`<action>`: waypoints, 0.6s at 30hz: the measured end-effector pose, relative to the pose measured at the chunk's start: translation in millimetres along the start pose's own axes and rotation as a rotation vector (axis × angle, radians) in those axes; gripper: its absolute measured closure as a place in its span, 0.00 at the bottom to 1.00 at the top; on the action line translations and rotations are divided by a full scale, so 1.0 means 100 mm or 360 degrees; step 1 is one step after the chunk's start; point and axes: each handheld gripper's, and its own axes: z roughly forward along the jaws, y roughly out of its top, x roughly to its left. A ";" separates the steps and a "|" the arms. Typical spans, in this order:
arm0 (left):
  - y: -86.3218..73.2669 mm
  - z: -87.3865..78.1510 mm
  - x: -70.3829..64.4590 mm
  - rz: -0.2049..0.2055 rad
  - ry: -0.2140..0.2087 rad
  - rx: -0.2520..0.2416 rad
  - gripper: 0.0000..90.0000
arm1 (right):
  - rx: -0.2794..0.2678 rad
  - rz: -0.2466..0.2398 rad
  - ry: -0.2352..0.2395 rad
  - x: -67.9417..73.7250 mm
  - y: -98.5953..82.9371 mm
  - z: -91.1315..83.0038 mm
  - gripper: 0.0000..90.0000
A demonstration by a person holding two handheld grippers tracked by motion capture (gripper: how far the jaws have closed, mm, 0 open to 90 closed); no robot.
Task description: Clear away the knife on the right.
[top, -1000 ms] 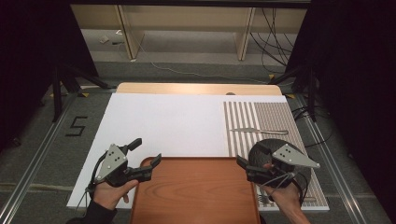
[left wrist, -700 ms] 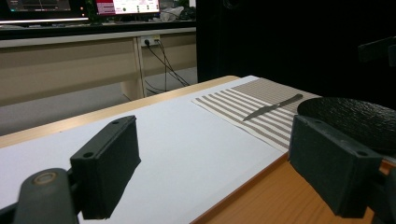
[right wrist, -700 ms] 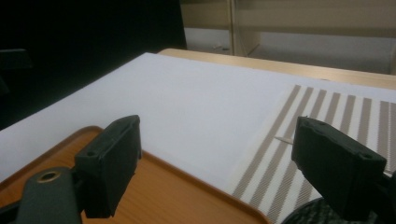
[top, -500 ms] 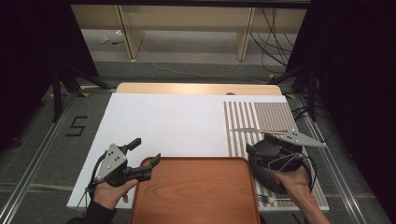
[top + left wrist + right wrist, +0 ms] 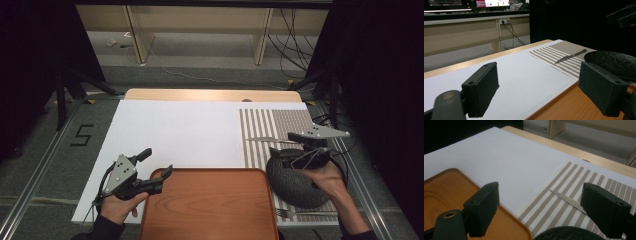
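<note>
At the near edge of the table [image 5: 210,95], a wooden tray [image 5: 210,205] lies on the white sheet [image 5: 180,130], with a striped placemat [image 5: 280,125] to its right. The left tool [image 5: 159,176] sits at the tray's near-left corner, held in the person's left hand [image 5: 122,205]; its jaws stand wide apart and hold nothing, with one jaw over the white sheet and the other over the tray's rim, as the left gripper view shows. The right tool [image 5: 280,152] hovers over the far edge of a black bowl [image 5: 295,182], held in the person's right hand [image 5: 327,175]; its jaws are likewise spread wide and empty. In the right gripper view, the bowl's rim [image 5: 566,233] lies just below and between the jaws, apart from both pads. The bowl rests on the placemat, just beside the tray's right edge. A knife [image 5: 267,139] lies across the placemat's stripes, beyond the bowl and near the right tool. A fork [image 5: 287,214] lies at the near edge of the placemat, just in front of the bowl. The grey plate [image 5: 322,132] on top of the right tool points to the right.
</note>
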 end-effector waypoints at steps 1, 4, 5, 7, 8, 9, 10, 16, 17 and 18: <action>0.00 0.00 0.00 0.0001 -0.0002 0.0001 0.18 | 0.0039 -0.0007 0.0003 -0.07 0.03 0.02 0.19; -0.01 0.01 0.00 0.0008 -0.0006 0.0007 0.18 | 0.0069 -0.0038 -0.0034 -0.14 0.06 0.04 0.19; -0.01 0.01 0.00 0.0010 -0.0004 0.0006 0.18 | 0.0119 -0.0052 -0.0055 -0.23 0.10 0.06 0.19; -0.01 0.01 0.00 0.0009 0.0000 0.0007 0.18 | 0.0138 -0.0047 -0.0050 -0.26 0.12 0.08 0.19; -0.01 0.01 0.00 0.0007 0.0003 0.0008 0.18 | 0.0171 -0.0048 -0.0034 -0.32 0.13 0.11 0.20; -0.01 0.02 0.00 0.0007 0.0005 0.0010 0.18 | 0.0256 -0.0077 -0.0027 -0.40 0.15 0.19 0.20; -0.01 0.02 0.00 0.0006 0.0006 0.0012 0.18 | 0.0256 -0.0077 -0.0027 -0.40 0.15 0.19 0.20; -0.01 0.03 0.00 0.0014 0.0001 0.0015 0.18 | 0.0511 -0.0166 -0.0075 -0.58 0.17 0.49 0.21; -0.02 0.03 -0.01 0.0018 -0.0001 0.0018 0.18 | 0.0576 -0.0162 -0.0074 -0.64 0.18 0.58 0.21; -0.02 0.03 -0.01 0.0020 -0.0001 0.0020 0.18 | 0.0576 -0.0162 -0.0074 -0.64 0.18 0.58 0.21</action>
